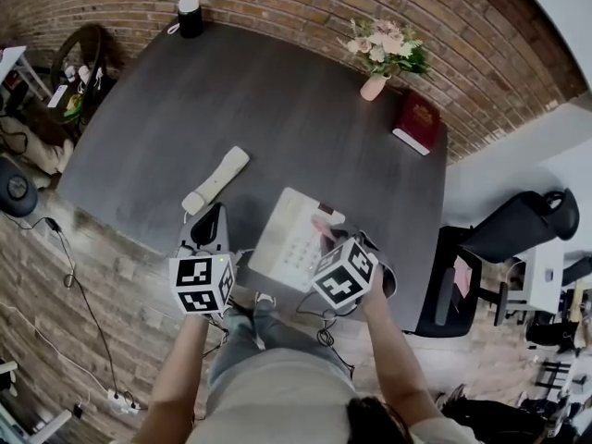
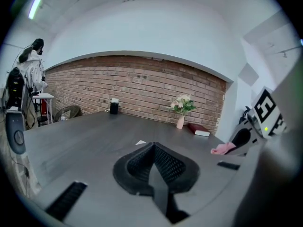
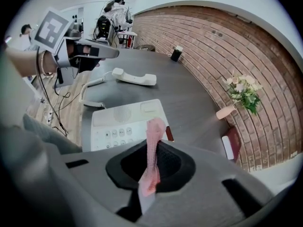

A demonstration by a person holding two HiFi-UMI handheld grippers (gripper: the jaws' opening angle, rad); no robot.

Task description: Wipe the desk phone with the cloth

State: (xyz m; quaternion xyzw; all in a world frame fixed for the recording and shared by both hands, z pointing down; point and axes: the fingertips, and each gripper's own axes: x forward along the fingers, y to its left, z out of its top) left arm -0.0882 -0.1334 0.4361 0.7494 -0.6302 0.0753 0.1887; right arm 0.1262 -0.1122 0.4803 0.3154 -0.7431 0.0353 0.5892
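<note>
While the right gripper (image 3: 149, 171) has its jaws pressed on a pink cloth (image 3: 155, 131), whose free end sticks out ahead of them, the left gripper (image 2: 153, 155) is shut on nothing, its jaws together above bare surface (image 2: 94, 145). The phone (image 3: 123, 122) sits at the near edge of the surface, right in front of the person, keypad up. The cloth's loose end hangs over the phone's right side, by the keys. Whether it touches the casing cannot be told from either view.

The handset (image 1: 215, 180) is off its cradle and lies on the surface just left of the phone, ahead of the left gripper.

As for progress, the setting-up looks finished: the cloth is in hand, the handset is out of the way and the phone body is exposed. The wiping itself seems at or near its start. No streaks or cleaned patches show, so how much has been covered is anyone's guess. Most likely left are the passes over the keypad, speaker grille and cradle, then the handset, which would need putting back.
</note>
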